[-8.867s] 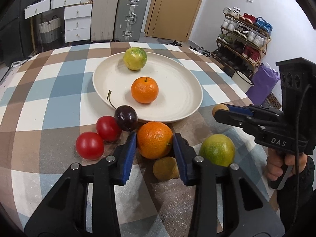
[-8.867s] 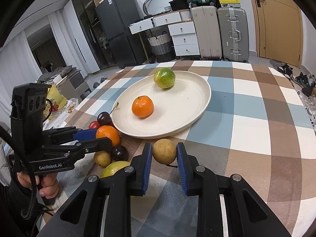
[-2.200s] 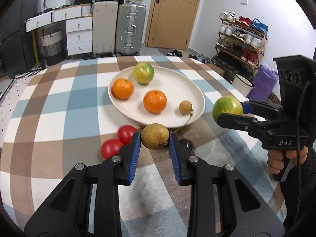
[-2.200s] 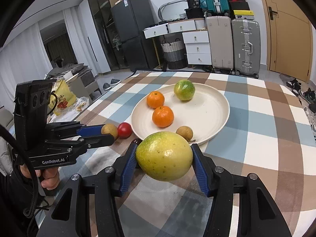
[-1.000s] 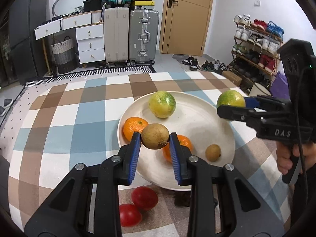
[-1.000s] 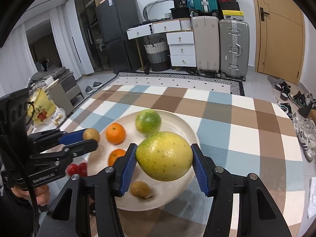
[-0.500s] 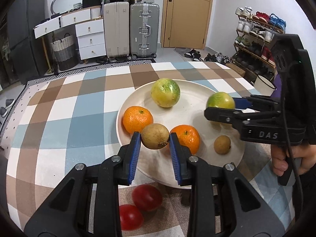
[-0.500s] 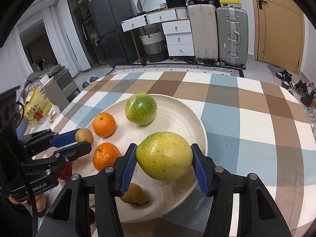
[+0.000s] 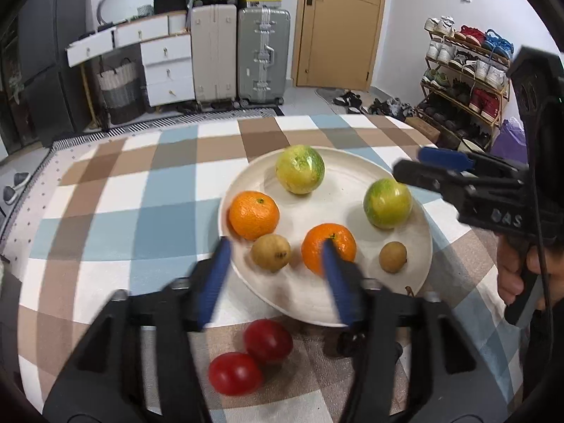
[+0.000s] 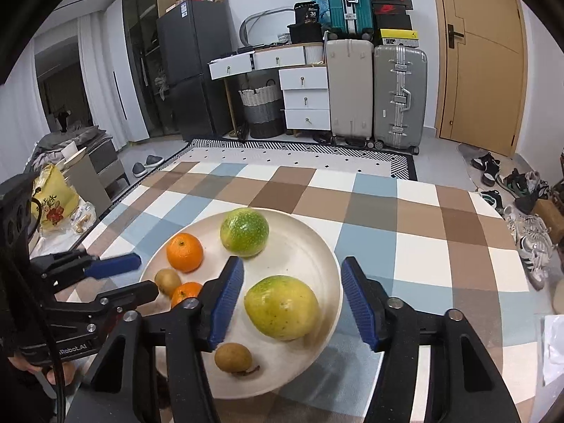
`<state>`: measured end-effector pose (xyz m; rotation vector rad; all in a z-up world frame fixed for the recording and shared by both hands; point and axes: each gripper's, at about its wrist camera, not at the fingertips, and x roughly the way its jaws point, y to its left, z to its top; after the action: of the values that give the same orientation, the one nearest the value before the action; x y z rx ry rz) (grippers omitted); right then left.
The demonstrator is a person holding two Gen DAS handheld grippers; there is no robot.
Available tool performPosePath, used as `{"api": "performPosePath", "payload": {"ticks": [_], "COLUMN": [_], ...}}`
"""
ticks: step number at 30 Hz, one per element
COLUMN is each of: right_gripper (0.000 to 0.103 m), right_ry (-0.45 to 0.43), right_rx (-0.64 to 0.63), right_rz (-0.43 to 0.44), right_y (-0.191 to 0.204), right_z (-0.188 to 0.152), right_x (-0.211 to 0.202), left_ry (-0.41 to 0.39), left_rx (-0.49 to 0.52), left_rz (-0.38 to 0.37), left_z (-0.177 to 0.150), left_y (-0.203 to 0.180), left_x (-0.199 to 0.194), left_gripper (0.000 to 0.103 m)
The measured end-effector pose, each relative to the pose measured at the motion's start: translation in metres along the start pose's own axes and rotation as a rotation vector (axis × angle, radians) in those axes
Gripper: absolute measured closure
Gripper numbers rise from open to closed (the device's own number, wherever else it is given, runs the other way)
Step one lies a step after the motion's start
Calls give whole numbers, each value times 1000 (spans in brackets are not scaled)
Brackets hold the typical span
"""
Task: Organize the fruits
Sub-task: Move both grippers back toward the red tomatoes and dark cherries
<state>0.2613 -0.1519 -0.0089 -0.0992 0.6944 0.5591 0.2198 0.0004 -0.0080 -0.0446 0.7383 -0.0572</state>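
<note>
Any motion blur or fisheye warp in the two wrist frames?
Left wrist view: the opening left gripper has smeared blue fingers; plate fruit stays sharp. Right wrist view: the opening right gripper is crisp. Both views: black corners, tablecloth checks bowed.

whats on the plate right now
On the plate: two oranges, two green-yellow fruits, and two small brown fruits. The left claw partly covers one orange; both claws are opening, nothing held.
</note>
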Motion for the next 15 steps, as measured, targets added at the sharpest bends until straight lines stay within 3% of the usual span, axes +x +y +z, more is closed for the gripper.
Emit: {"api": "performPosePath", "payload": {"ticks": [2,7,9,15], "right_gripper": [22,2,1,1], "right_ry": [3,22,36,63], "right_rx": [16,32,55,87], "right_rz": [19,20,27,38], "right_y": [-2,0,0,8], "right_z": [-6,-14,-18,-34], "right_x": [-8,-28,-35,-52], "left_ry": [-27,-46,-56,-40], "left_rx": [6,5,8,29], "left_rz": [20,18,34,38], "left_z": [0,-4,-9,-26], "left_y": [1,8,11,15], "left_x": [-9,-31,-41,-61], "left_gripper": [20,10,2,1]}}
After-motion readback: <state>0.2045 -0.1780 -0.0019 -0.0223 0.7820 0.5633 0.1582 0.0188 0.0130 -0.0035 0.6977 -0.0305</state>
